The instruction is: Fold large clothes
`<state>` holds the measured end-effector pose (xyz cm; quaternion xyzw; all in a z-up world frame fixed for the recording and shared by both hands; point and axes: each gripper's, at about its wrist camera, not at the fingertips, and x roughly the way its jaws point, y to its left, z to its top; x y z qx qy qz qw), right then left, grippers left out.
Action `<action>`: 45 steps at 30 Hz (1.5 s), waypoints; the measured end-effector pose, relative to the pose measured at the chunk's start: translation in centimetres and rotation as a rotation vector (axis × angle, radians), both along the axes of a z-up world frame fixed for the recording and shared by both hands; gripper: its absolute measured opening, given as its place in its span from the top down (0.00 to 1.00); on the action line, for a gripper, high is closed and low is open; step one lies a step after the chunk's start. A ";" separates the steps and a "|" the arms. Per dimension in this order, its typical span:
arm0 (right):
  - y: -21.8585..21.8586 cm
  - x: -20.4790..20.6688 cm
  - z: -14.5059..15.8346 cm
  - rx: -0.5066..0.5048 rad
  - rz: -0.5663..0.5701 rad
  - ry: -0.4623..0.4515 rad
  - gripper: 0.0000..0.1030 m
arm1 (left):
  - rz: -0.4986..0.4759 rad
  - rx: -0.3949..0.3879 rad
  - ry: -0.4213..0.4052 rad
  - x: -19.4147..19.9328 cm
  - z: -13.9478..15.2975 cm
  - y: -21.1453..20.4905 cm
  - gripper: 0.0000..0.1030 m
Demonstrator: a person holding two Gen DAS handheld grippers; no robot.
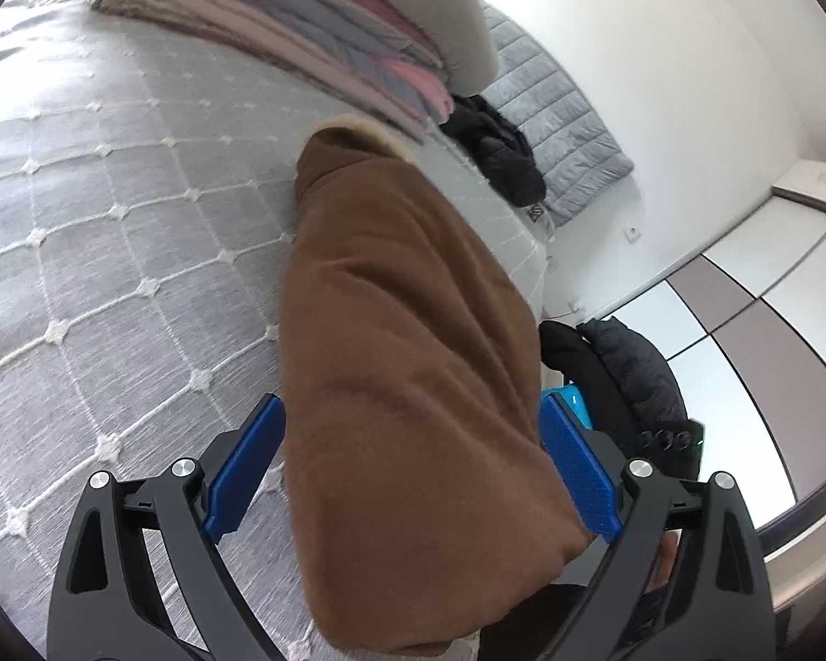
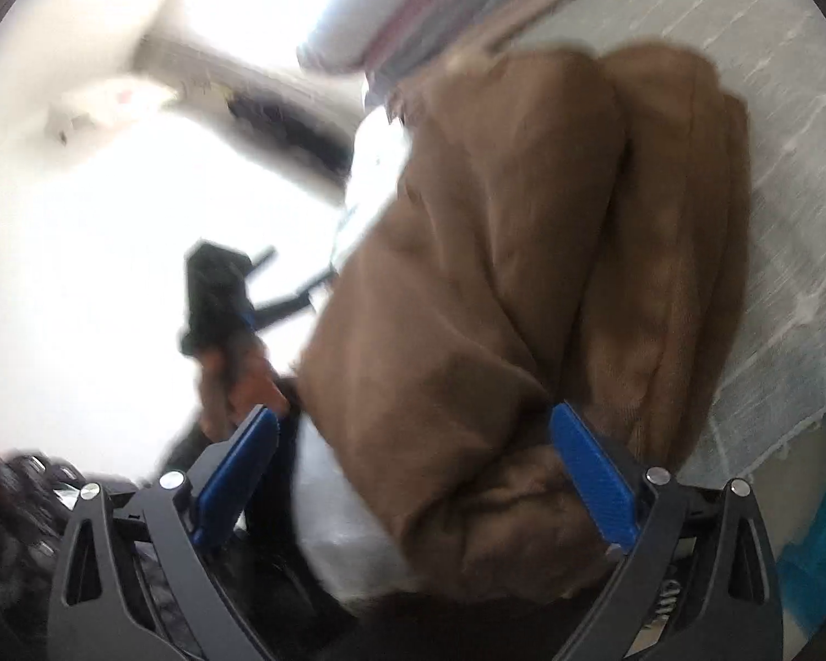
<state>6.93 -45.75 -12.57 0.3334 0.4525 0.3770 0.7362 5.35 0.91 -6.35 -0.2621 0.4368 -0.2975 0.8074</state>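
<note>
Both grippers, left [image 1: 413, 468] and right [image 2: 418, 473], gape unclenched around the brown coat [image 1: 413, 358] on the bed [image 1: 110, 220]. Only the left view shows the far black jacket [image 1: 501, 154]; only the blurred right view shows a hand [image 2: 237, 385].

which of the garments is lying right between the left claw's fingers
The brown coat, folded lengthwise on the grey bedspread. The black jacket lies far off by the stacked blankets; another dark jacket sits off the bed.

Home bedroom: quilted bed [image 1: 110, 209], wardrobe [image 1: 743, 330], folded blankets [image 1: 303, 27].
</note>
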 end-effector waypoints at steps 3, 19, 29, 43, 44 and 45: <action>-2.8 0.7 -1.3 -0.014 -0.132 0.092 0.07 | 0.025 -0.055 0.113 1.0 -1.6 1.3 0.14; -2.0 3.3 -11.4 0.264 -0.036 0.402 0.07 | -0.050 -0.261 0.413 5.6 -9.7 0.9 0.14; 0.5 4.5 -10.7 0.227 0.027 0.405 0.05 | -0.173 -0.146 0.454 5.8 -10.3 -4.6 0.08; 2.5 0.6 -6.0 0.048 -0.097 0.246 0.63 | -0.144 0.206 0.129 3.0 -4.2 -10.2 0.48; 2.7 0.5 -5.3 0.050 -0.099 0.236 0.64 | -0.144 0.219 0.107 2.8 -3.4 -10.6 0.50; 2.9 0.3 -4.5 0.051 -0.098 0.219 0.64 | -0.144 0.224 0.094 3.0 -2.7 -10.6 0.50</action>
